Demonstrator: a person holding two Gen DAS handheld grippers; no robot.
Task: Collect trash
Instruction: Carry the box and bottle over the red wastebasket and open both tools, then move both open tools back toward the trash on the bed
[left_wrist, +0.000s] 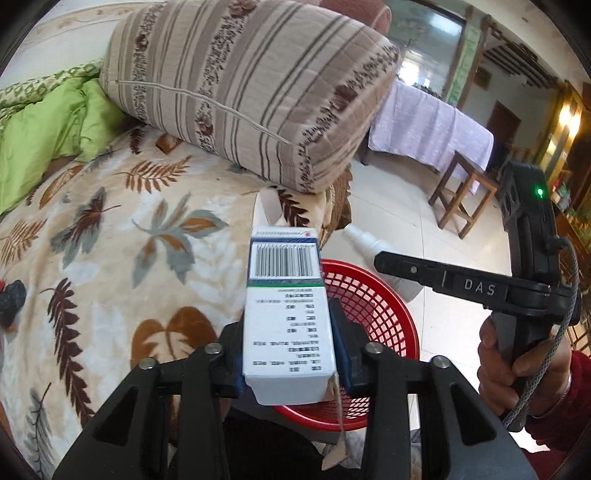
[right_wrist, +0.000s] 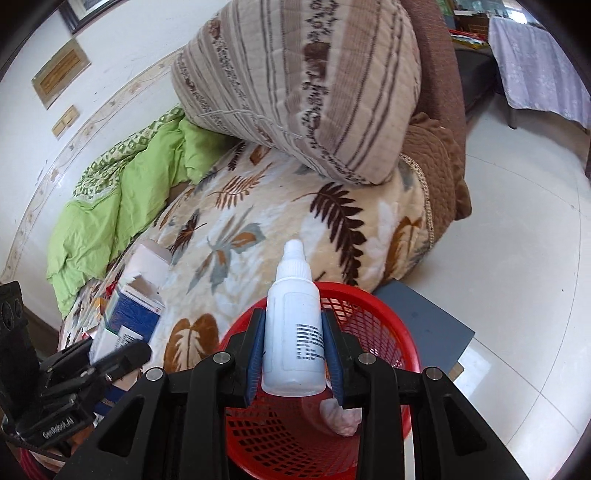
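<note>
both grippers loaded over red basket (right_wrist: 369, 317): left gripper (left_wrist: 288, 354) clamps white carton (left_wrist: 284, 295), right gripper (right_wrist: 293, 354) clamps dropper bottle (right_wrist: 293, 332). one wad already in basket; neither dropped yet.

The red basket (right_wrist: 373, 325) mouth is left unobstructed below; passage to one side is blocked by the bed (right_wrist: 258, 221) and the striped cushion (right_wrist: 314, 92).
</note>
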